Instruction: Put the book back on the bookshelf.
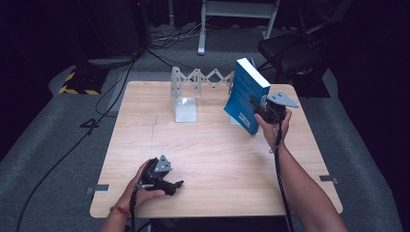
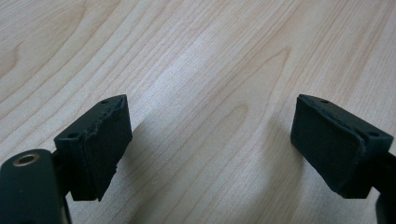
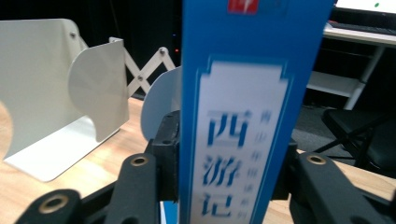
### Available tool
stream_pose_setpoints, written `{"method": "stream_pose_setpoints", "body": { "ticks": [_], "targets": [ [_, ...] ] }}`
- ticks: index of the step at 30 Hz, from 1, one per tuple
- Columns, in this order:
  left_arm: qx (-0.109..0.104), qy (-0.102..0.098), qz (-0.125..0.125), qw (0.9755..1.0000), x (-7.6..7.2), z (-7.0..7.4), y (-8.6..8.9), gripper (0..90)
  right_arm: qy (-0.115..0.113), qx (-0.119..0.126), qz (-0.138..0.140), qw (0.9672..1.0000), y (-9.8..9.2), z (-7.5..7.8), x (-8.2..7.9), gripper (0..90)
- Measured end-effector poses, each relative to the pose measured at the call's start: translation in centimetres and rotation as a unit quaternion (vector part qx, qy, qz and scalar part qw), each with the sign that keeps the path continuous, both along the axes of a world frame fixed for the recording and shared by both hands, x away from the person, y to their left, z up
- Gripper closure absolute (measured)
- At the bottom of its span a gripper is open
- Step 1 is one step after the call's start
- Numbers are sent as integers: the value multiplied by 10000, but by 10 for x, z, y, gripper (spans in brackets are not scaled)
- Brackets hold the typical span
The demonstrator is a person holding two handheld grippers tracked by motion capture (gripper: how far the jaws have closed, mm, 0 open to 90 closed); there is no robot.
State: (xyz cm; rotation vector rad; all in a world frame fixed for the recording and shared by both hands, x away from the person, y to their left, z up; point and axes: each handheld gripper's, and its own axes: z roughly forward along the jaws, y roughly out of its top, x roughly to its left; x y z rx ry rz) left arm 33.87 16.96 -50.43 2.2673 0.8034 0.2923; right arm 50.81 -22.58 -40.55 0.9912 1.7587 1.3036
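The left claw (image 1: 178, 184) lies low over the bare worktop (image 1: 212, 145), jaws spread with nothing between them. Well off to its right, the right claw (image 1: 255, 105) pinches a blue book (image 1: 245, 94) by its spine, tilted, just right of the metal bookend rack (image 1: 186, 99).

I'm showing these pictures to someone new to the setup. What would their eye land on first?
The blue book, tilted above the table's far right part, held across its spine between the right gripper jaws. Behind it stands a white expandable book rack at the wooden table far edge. The left gripper rests open near the front edge, holding nothing.
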Motion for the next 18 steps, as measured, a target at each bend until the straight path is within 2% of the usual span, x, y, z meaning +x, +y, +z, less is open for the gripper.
{"method": "stream_pose_setpoints", "body": {
  "ticks": [3, 6, 12, 15, 18],
  "targets": [
    [2, -9, 6, 10000, 0, 0, 0, 131, 2, -85, 88, 9999, -6, 1, -6, 536],
    [3, -9, 15, 10000, 0, 0, 0, 131, 156, -154, 209, 9995, -14, -1, -10, 510],
    [5, -10, 32, 10000, 0, 0, -1, 131, 419, -405, 482, 9971, -24, -17, -19, 564],
    [5, -11, 33, 10000, 0, 0, -1, 130, 494, -425, 475, 9967, -26, -24, -21, 575],
    [5, -10, 32, 10000, 0, 0, -1, 130, 473, -404, 474, 9969, -26, -26, -20, 589]
  ]
}}
